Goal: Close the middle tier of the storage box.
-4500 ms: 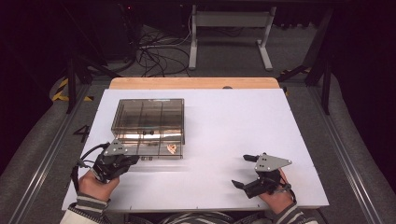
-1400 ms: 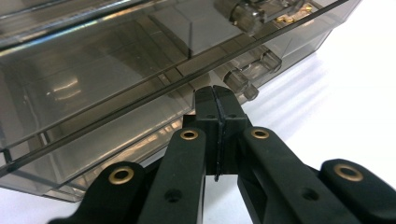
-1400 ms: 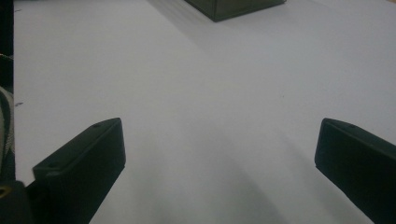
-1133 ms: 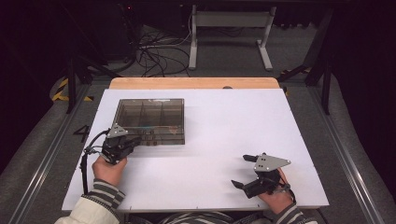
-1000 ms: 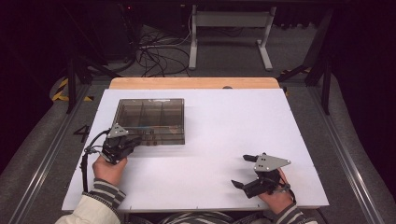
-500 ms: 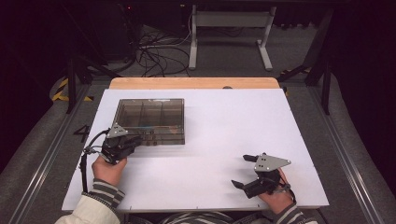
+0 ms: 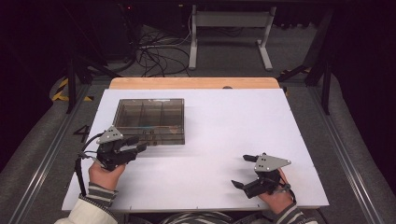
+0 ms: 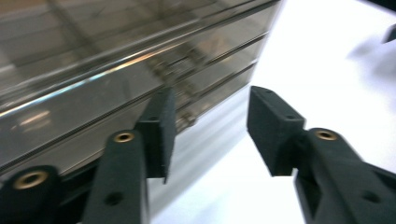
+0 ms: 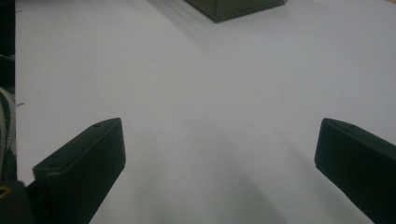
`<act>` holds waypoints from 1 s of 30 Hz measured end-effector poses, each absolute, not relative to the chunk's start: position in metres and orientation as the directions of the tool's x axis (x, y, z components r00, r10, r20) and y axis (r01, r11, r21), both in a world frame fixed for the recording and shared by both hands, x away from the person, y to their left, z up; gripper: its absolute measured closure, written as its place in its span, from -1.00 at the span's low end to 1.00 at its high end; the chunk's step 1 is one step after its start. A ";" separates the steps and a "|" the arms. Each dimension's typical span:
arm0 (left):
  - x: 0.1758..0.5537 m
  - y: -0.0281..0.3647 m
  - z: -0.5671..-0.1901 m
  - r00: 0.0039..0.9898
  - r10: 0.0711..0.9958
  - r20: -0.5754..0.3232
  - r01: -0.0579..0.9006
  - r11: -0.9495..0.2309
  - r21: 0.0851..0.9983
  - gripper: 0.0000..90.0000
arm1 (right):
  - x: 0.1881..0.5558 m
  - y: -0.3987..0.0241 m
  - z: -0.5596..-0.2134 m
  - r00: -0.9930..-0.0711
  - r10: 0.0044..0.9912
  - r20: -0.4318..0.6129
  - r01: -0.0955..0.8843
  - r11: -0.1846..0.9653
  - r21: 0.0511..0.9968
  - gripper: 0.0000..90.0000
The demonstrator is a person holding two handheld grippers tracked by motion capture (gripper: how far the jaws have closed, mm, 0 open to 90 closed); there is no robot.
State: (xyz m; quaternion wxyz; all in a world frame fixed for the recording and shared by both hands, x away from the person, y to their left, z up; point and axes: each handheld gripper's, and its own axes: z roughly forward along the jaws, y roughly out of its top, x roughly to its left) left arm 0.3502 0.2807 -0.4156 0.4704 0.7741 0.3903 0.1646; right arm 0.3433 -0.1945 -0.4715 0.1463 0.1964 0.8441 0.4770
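Smoked clear plastic box (image 7: 150, 120), lid down, approx 10 o'clock of the white table (image 7: 224, 121).
L gripper (image 7: 135, 144) at box's near-left corner, approx 7 o'clock of it; jaws just been opening, now part-spread w/ nothing between, pads just off the front wall by the latch (image 8: 184, 119). R gripper (image 7: 243, 171) low at 5 o'clock, well apart from box, jaws wide, empty.
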 end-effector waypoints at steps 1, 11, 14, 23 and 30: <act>0.348 0.279 -0.414 0.649 0.751 -0.122 0.447 -0.248 0.859 0.03 | 0.343 -0.194 -0.472 -0.880 0.471 -0.060 0.192 0.468 0.863 -0.95; 0.338 0.268 -0.412 0.727 0.672 -0.139 0.408 -0.260 0.875 -0.72 | 0.343 -0.195 -0.471 -0.880 0.471 -0.061 0.191 0.468 0.863 -0.95; 0.332 0.265 -0.413 0.742 0.655 -0.145 0.391 -0.247 0.887 -0.75 | 0.343 -0.195 -0.471 -0.880 0.471 -0.060 0.191 0.468 0.863 -0.95; 0.321 0.262 -0.429 0.771 0.622 -0.135 0.366 -0.260 0.893 -0.78 | 0.343 -0.194 -0.472 -0.880 0.471 -0.063 0.189 0.469 0.863 -0.95; 0.314 0.266 -0.453 0.764 0.630 -0.141 0.339 -0.206 0.918 -0.78 | 0.343 -0.194 -0.472 -0.881 0.469 -0.063 0.188 0.469 0.863 -0.95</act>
